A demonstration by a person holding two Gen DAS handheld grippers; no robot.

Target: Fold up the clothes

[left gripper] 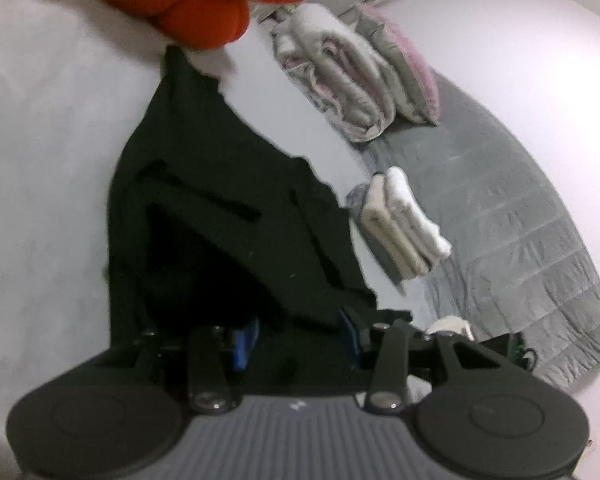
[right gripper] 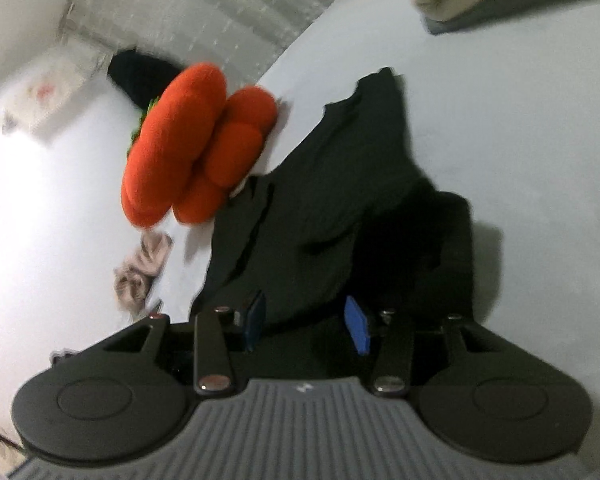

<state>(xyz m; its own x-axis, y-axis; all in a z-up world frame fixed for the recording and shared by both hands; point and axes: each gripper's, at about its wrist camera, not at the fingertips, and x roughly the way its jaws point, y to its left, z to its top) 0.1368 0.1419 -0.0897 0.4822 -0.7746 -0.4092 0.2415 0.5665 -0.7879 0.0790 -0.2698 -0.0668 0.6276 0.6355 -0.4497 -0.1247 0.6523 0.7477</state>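
White bedsheet (left gripper: 40,160) fills my left view: the black garment (left gripper: 220,208) lies lengthwise away from my left gripper (left gripper: 296,340), jaws parted around its near edge. Right view: same garment (right gripper: 340,200), right gripper (right gripper: 306,324) likewise parted, orange plush (right gripper: 188,144) beside.

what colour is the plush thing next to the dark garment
Bright orange-red; the plush toy shows best in the right wrist view.
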